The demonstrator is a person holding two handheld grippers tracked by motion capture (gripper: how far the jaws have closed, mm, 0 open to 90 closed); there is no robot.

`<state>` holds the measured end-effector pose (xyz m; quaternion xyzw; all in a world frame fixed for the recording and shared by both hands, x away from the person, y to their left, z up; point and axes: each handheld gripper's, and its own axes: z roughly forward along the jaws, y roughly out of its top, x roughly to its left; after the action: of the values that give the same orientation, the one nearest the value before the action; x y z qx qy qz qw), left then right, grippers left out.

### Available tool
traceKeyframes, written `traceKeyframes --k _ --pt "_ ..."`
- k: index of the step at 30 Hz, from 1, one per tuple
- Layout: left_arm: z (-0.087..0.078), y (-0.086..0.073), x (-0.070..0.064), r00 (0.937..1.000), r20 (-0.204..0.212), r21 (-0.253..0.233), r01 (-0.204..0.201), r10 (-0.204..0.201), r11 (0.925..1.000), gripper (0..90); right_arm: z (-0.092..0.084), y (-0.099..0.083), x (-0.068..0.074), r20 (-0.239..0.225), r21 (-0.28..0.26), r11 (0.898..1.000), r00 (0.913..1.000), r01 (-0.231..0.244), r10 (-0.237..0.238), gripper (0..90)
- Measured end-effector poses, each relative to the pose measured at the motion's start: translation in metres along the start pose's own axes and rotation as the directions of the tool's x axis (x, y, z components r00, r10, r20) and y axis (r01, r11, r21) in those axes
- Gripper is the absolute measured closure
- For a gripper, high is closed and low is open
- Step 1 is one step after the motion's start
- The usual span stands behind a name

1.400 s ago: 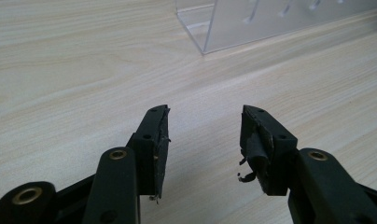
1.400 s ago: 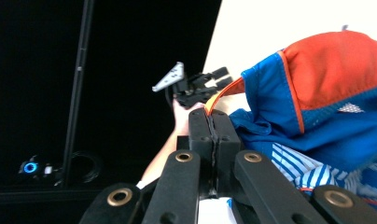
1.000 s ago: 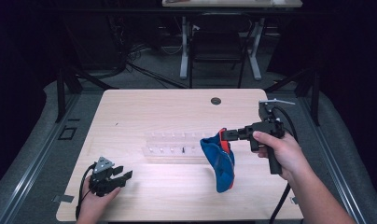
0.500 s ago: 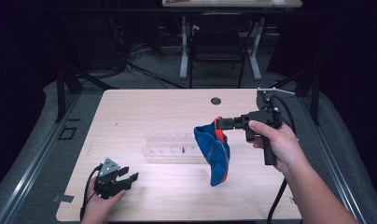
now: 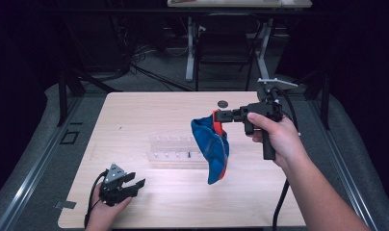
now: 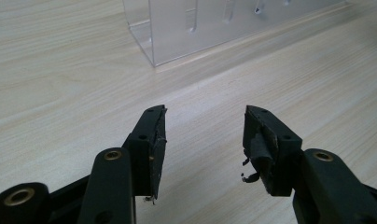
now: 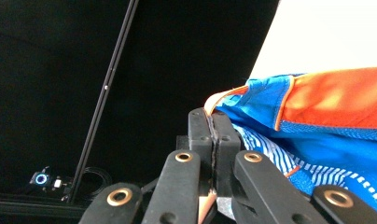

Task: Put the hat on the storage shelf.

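A blue and orange cloth [image 5: 212, 147] hangs in the air over the right half of the table, held by its top edge. My right gripper [image 5: 216, 116] is shut on that edge, and in the right gripper view the jaws pinch the orange trim of the cloth [image 7: 317, 126]. The cloth's lower end dangles in front of a clear plastic rack [image 5: 171, 149] at the table's middle. My left gripper [image 5: 137, 185] rests low at the front left of the table, open, its jaws having just widened with nothing between them. In the left gripper view the rack's corner [image 6: 177, 32] stands ahead of the left gripper [image 6: 203, 135].
A small dark round disc [image 5: 223, 103] lies near the table's far edge. The light wooden table [image 5: 135, 115] has bare board to the left and front. Table legs and a chair stand in the dark behind it.
My right gripper has risen and moved toward the far side, lifting the cloth higher above the table. The left gripper has stayed in place, its jaws slightly wider.
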<state>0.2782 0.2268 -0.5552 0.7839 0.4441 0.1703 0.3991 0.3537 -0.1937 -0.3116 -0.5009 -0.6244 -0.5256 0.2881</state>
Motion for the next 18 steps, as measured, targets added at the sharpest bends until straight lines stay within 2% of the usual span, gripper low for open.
traceKeyframes --k 6,8,9,10,11,12,13,17,18 --pt "-0.002 0.002 -0.007 0.9998 0.010 -0.012 -0.016 0.016 0.9998 49.2 0.010 0.008 0.006 -0.021 -0.004 1.000 0.9997 0.014 -0.014 89.9" --pt "-0.004 0.006 -0.013 0.9991 0.019 -0.033 -0.037 0.038 0.9988 49.1 0.015 0.010 0.007 -0.026 -0.009 1.000 0.9996 0.013 -0.013 89.9" --pt "-0.007 0.010 -0.021 0.9979 0.031 -0.052 -0.056 0.057 0.9971 48.9 0.019 0.013 0.006 -0.034 -0.007 1.000 0.9994 0.010 -0.010 89.9" --pt "-0.007 0.010 -0.021 0.9979 0.031 -0.052 -0.056 0.057 0.9971 48.8 0.019 0.013 0.006 -0.034 -0.007 1.000 0.9994 0.010 -0.010 89.9" --pt "-0.009 0.016 -0.031 0.9954 0.052 -0.074 -0.077 0.081 0.9942 48.6 0.023 0.015 0.005 -0.042 -0.012 1.000 0.9991 0.004 -0.004 89.9" --pt "-0.009 0.016 -0.031 0.9954 0.052 -0.074 -0.077 0.081 0.9942 48.6 0.023 0.015 0.005 -0.042 -0.012 1.000 0.9991 0.004 -0.004 89.9" --pt "-0.011 0.022 -0.041 0.9915 0.074 -0.093 -0.099 0.106 0.9907 48.6 0.027 0.018 0.004 -0.045 -0.017 1.000 0.9990 0.001 -0.002 89.9" --pt "-0.010 0.036 -0.066 0.9788 0.098 -0.106 -0.169 0.180 0.9798 50.8 0.034 0.021 0.004 -0.045 -0.019 1.000 0.9990 0.003 -0.004 89.9" --pt "-0.010 0.036 -0.066 0.9788 0.098 -0.106 -0.169 0.180 0.9798 51.7 0.034 0.021 0.004 -0.045 -0.019 1.000 0.9990 0.003 -0.004 89.9"
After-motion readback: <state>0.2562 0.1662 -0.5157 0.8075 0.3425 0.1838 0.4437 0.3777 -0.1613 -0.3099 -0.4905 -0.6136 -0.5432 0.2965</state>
